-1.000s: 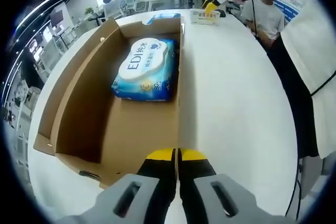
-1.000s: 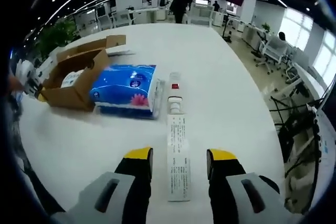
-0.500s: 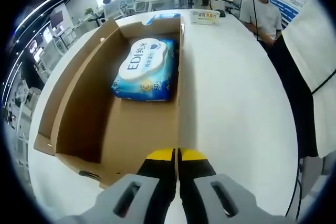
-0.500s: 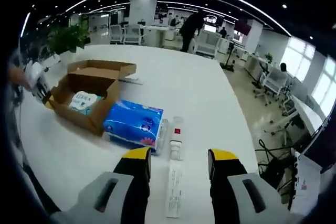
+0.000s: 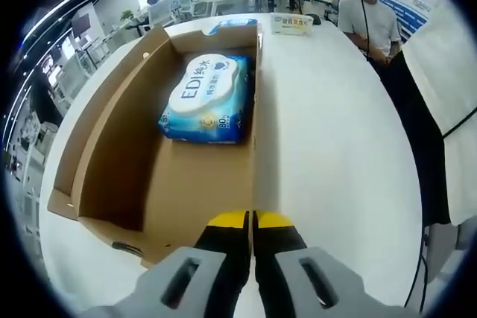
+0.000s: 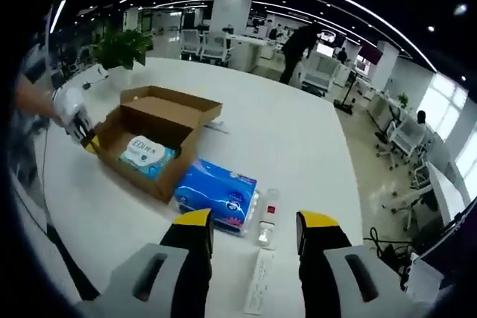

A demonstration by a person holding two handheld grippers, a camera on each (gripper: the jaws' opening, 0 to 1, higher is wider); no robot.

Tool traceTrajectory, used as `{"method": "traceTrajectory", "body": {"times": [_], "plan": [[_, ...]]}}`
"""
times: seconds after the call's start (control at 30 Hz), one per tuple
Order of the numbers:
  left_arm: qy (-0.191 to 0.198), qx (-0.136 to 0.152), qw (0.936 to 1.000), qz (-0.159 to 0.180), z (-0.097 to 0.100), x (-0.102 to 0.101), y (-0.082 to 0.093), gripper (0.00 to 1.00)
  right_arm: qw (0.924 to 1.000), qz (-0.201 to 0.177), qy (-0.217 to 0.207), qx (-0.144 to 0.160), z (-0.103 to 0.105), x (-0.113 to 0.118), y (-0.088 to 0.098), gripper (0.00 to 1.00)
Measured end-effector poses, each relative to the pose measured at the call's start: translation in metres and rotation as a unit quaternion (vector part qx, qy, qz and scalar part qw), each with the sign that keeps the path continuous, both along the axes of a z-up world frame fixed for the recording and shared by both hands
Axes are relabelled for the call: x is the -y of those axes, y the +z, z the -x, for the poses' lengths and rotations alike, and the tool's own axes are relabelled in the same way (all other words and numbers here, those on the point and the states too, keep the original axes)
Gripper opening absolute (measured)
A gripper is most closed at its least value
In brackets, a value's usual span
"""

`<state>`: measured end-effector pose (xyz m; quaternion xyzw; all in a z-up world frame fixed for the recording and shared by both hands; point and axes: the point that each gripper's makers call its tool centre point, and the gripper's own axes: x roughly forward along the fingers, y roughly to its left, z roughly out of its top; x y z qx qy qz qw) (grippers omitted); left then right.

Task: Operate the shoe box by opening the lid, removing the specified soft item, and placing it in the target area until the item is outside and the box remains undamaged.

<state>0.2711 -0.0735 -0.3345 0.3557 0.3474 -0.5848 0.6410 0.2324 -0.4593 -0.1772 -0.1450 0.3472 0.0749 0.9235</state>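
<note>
One wet-wipe pack (image 5: 203, 98), white and blue, lies inside the single open shoe box (image 5: 119, 147), toward its far end. The box sits on the white counter (image 5: 335, 147) with its lid folded back flat. The left tongs (image 5: 250, 221) are clenched tip to tip at the box's near wall, holding nothing. The right tongs (image 6: 250, 229) hang released above the counter. Below them lie one blue tissue pack (image 6: 216, 194) just beside the box, one small bottle (image 6: 267, 217) and one paper strip (image 6: 257, 292).
</note>
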Motion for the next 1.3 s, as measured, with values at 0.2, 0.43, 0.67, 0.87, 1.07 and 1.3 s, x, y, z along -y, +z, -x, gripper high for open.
{"method": "traceTrajectory", "body": {"times": [0.2, 0.43, 0.67, 0.87, 1.07, 1.3], "plan": [[-0.001, 0.000, 1.0000, 0.000, 0.001, 0.000, 0.001, 0.00, 1.0000, -0.007, 0.004, 0.003, -0.002, -0.010, 0.004, 0.49], [-0.001, 0.002, 1.0000, 0.000, 0.000, 0.000, 0.000, 0.00, 0.9994, -0.030, 0.013, 0.011, -0.008, -0.025, 0.010, 0.62], [0.001, 0.001, 1.0000, -0.001, 0.000, 0.000, 0.000, 0.00, 0.9983, -0.025, 0.050, 0.013, -0.014, -0.045, 0.017, 0.61], [0.000, 0.001, 1.0000, 0.000, 0.000, -0.001, 0.001, 0.00, 0.9930, 0.061, 0.094, 0.038, -0.025, -0.049, 0.027, 0.58], [0.000, 0.001, 1.0000, 0.000, 0.000, -0.001, 0.000, 0.00, 0.9930, 0.038, 0.108, 0.032, -0.026, -0.063, 0.026, 0.60], [0.001, 0.000, 1.0000, -0.001, -0.001, -0.001, 0.000, 0.00, 0.9914, 0.035, 0.125, 0.017, -0.028, -0.075, 0.021, 0.65]]}}
